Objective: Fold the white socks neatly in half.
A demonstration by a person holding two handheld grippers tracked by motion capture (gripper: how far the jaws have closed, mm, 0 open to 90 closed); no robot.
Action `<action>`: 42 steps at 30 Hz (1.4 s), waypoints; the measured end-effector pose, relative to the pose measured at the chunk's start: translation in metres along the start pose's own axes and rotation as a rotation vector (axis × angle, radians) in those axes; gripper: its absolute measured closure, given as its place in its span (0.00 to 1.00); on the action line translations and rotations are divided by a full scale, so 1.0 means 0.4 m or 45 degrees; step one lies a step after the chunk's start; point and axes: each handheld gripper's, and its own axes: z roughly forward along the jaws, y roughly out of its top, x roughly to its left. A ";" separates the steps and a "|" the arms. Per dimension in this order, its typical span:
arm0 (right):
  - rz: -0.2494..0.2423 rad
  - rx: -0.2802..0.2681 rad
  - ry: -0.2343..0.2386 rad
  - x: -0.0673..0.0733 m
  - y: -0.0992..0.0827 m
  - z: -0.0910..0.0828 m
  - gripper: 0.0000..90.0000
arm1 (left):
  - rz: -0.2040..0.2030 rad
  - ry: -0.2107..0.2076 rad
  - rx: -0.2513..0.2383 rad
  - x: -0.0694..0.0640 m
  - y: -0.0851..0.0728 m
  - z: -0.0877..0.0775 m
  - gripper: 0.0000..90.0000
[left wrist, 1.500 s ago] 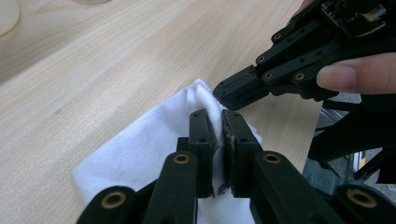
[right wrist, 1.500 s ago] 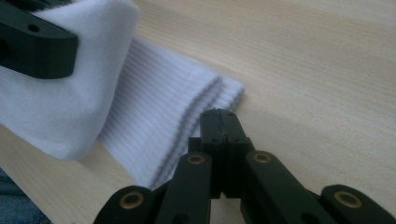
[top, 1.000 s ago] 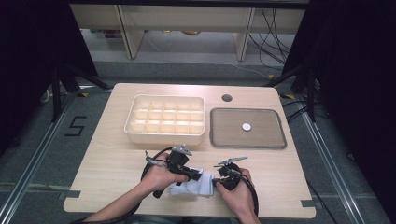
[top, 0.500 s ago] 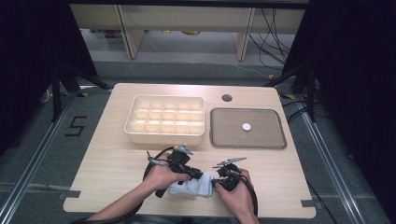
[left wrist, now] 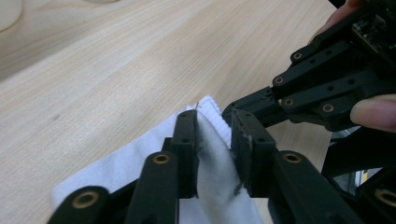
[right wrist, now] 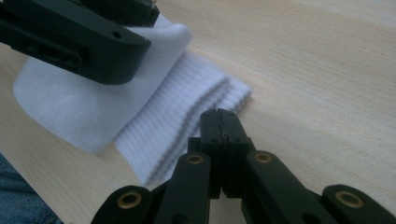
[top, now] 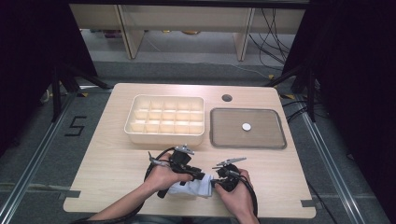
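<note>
A black "5" (top: 76,126) marks the floor left of the table (top: 112,168).

A black numeral "5" (top: 76,126) marked on the grey floor (top: 42,154), left of my surface (top: 116,163), is all I can read.

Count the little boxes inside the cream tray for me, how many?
15. The cream tray has three rows of five little boxes: a back row, a middle row and a front row. The front row sits partly behind the near wall.
</note>
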 end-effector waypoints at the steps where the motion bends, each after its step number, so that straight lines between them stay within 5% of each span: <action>1: 0.003 0.001 0.002 0.000 0.000 0.000 1.00 | -0.005 -0.010 -0.009 0.000 0.000 0.002 0.76; 19: -0.014 -0.021 -0.017 -0.008 -0.002 -0.005 0.98 | -0.045 -0.029 -0.020 -0.009 0.014 0.005 0.62; 22: 0.005 -0.019 -0.009 -0.008 -0.003 -0.011 0.98 | -0.049 -0.066 -0.063 -0.009 0.017 0.000 0.61; 26: -0.007 -0.042 -0.027 -0.017 -0.003 -0.021 0.98 | -0.033 -0.050 -0.104 -0.008 0.023 -0.025 0.62; 33: 0.020 -0.081 -0.035 -0.022 0.005 -0.064 0.99 | 0.013 -0.032 0.091 -0.014 0.000 -0.009 0.83; 35: 0.003 -0.098 -0.033 -0.020 0.005 -0.070 0.99 | -0.003 -0.053 0.057 -0.016 -0.009 0.013 0.83; 42: -0.004 -0.083 0.020 0.007 0.002 -0.077 0.99 | 0.006 -0.029 0.101 -0.009 -0.013 0.031 0.83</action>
